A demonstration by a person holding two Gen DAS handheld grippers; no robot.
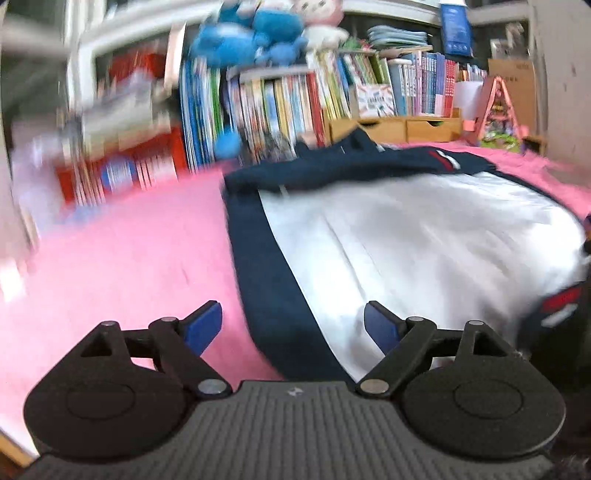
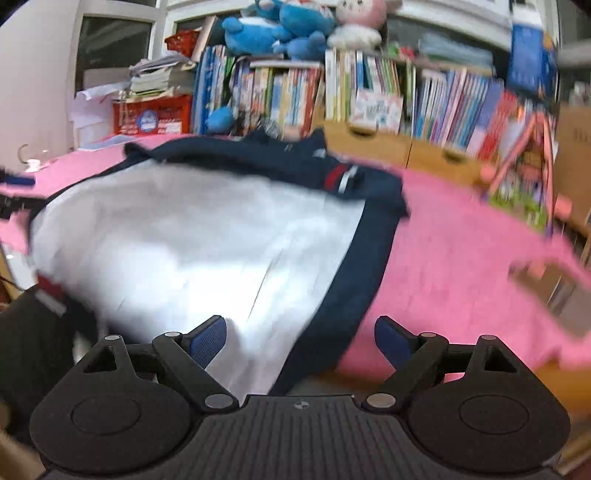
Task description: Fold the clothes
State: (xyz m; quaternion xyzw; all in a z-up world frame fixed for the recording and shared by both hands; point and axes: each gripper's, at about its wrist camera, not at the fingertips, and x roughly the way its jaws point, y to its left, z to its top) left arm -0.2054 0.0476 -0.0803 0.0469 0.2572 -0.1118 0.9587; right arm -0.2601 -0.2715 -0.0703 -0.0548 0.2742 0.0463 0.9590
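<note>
A white and navy garment (image 1: 406, 236) lies spread on the pink cloth-covered table (image 1: 129, 251); it has navy side bands and a red and white stripe near the far end. My left gripper (image 1: 293, 326) is open and empty above the garment's near left navy band. In the right wrist view the garment (image 2: 192, 236) fills the left and middle, and my right gripper (image 2: 301, 341) is open and empty over its near right navy band (image 2: 354, 258). Both views are motion blurred.
A bookshelf full of books (image 1: 288, 99) with blue and pink plush toys (image 1: 258, 33) stands behind the table. Wooden drawers (image 1: 399, 129) and a pink toy frame (image 1: 498, 107) sit at the back right. A red crate (image 2: 151, 114) sits back left. The table's near right edge (image 2: 554, 295) drops off.
</note>
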